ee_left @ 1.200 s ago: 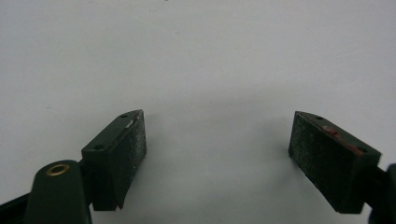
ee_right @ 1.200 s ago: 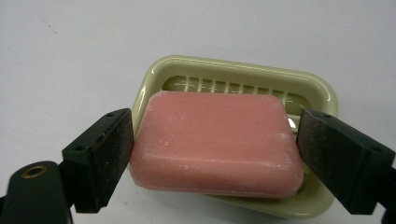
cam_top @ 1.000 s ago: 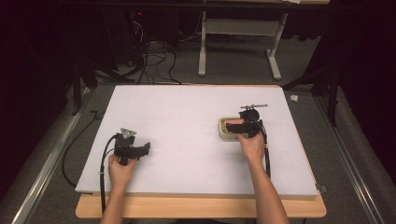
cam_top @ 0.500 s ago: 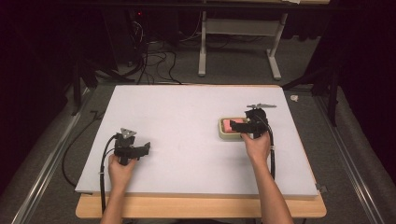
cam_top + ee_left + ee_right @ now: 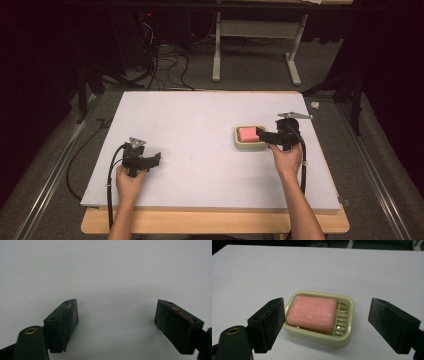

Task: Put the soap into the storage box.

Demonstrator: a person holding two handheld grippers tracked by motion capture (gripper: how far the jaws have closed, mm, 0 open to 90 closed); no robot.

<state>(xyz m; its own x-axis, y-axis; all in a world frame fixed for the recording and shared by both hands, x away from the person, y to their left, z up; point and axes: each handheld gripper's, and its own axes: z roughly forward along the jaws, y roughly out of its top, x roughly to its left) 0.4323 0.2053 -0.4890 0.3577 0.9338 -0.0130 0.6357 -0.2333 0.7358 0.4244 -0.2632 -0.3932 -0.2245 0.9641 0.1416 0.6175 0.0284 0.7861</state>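
A pink bar of soap [image 5: 247,133] [image 5: 312,312] lies in a pale green soap dish [image 5: 250,146] [image 5: 351,307] on the right half of the white board [image 5: 200,115]. My right gripper [image 5: 262,136] [image 5: 327,301] hovers at the dish's right edge, pointing left over it. Its jaws have just been closing a little but stand wide apart; the dish lies ahead and below them, and the pads press on nothing. My left gripper [image 5: 157,159] [image 5: 116,322] rests low over the board at the near left, open, with bare board between its pads.
The board lies on a wooden table with its front edge [image 5: 215,222] near the person. Cables [image 5: 107,180] trail from the left gripper off the board's left side. A white desk frame [image 5: 255,45] and floor cables stand beyond the far edge.
The right hand has drawn back to the right and slightly up, away from above the soap dish. The left hand has stayed put.
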